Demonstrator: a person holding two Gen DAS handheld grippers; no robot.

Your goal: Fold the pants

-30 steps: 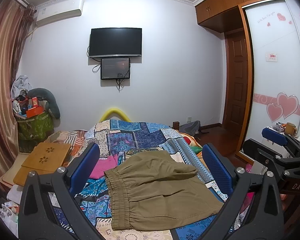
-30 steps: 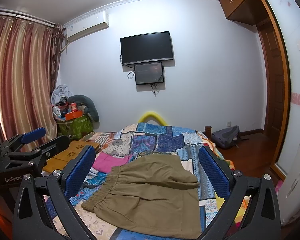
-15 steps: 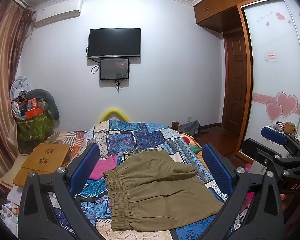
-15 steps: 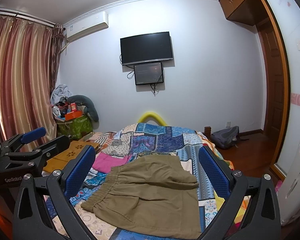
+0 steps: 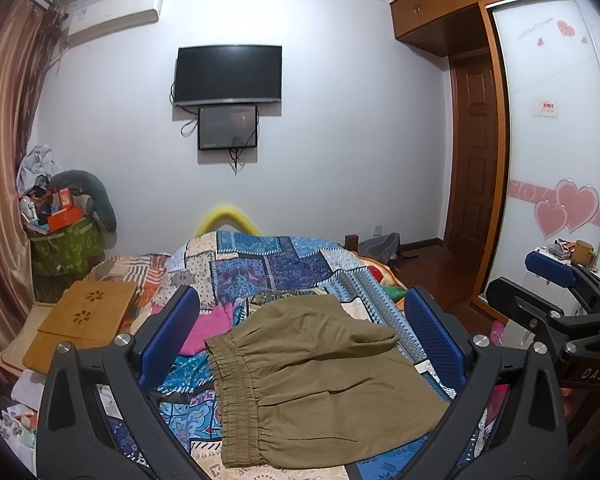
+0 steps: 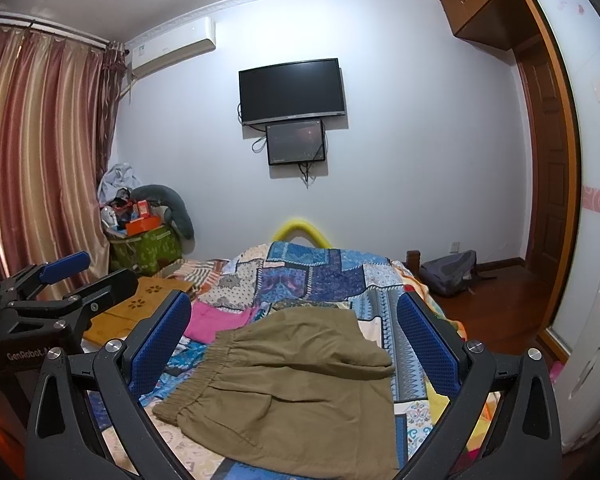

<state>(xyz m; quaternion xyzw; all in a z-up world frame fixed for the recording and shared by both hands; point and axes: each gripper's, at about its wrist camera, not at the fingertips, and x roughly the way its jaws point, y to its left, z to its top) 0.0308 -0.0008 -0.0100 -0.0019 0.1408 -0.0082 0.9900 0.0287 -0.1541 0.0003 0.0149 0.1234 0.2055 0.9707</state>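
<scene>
Olive-khaki pants (image 5: pixel 312 376) lie folded on the patchwork bedspread (image 5: pixel 284 268), elastic waistband to the left; they also show in the right wrist view (image 6: pixel 300 384). My left gripper (image 5: pixel 304 332) is open and empty, held above the pants. My right gripper (image 6: pixel 296 332) is open and empty, also above them. The right gripper shows at the right edge of the left wrist view (image 5: pixel 556 304); the left gripper shows at the left edge of the right wrist view (image 6: pixel 60 292).
A pink garment (image 5: pixel 208 328) lies left of the pants. A wooden lap tray (image 5: pixel 84 316) sits at the bed's left side. A green bin with clutter (image 5: pixel 64 248), curtain, wall TV (image 5: pixel 228 74), wardrobe (image 5: pixel 560 160) and a grey backpack (image 6: pixel 448 272) on the floor surround the bed.
Almost nothing differs; both grippers stay open above the pants, with only a slight drift of the left wrist view.
</scene>
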